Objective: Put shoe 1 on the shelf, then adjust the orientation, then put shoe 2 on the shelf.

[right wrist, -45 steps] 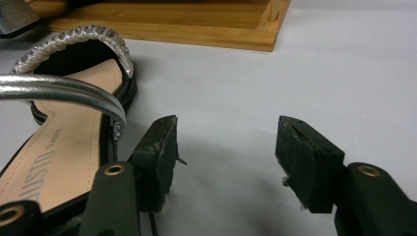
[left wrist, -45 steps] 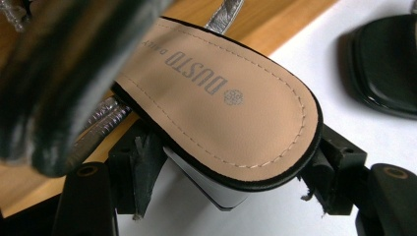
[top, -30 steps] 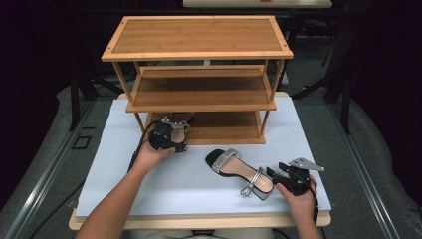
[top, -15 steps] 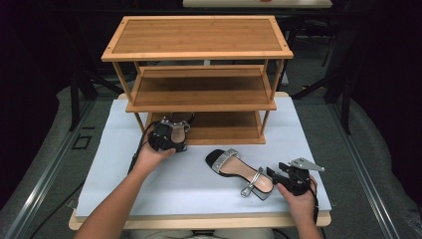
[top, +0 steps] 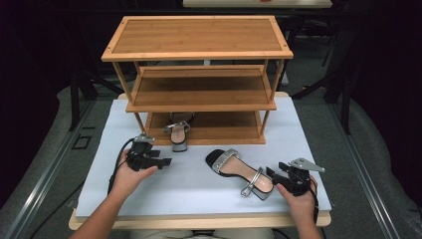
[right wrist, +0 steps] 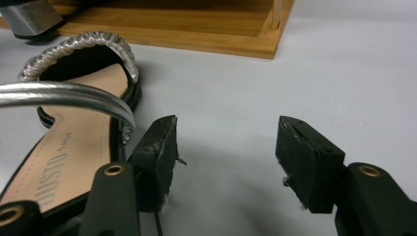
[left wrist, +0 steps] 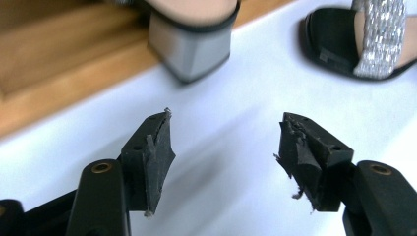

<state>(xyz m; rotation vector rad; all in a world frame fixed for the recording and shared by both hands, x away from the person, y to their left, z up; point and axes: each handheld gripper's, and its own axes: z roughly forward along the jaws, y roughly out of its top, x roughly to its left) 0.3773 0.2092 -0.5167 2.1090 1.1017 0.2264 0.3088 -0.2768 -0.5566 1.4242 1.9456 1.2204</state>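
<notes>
One sandal (top: 239, 173) on the table, long axis diagonal, heel just left of the empty, open-jawed right gripper (top: 275, 174); left gripper (top: 164, 160) likewise open, farther.

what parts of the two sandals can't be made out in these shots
- Sandal on the rack: high view, its toe end is hidden under the middle shelf.
- Same sandal, left gripper view: cut off by the top edge, heel blurred.
- Sandal on the table: right gripper view, insole print cut off by the left fingers.
</notes>
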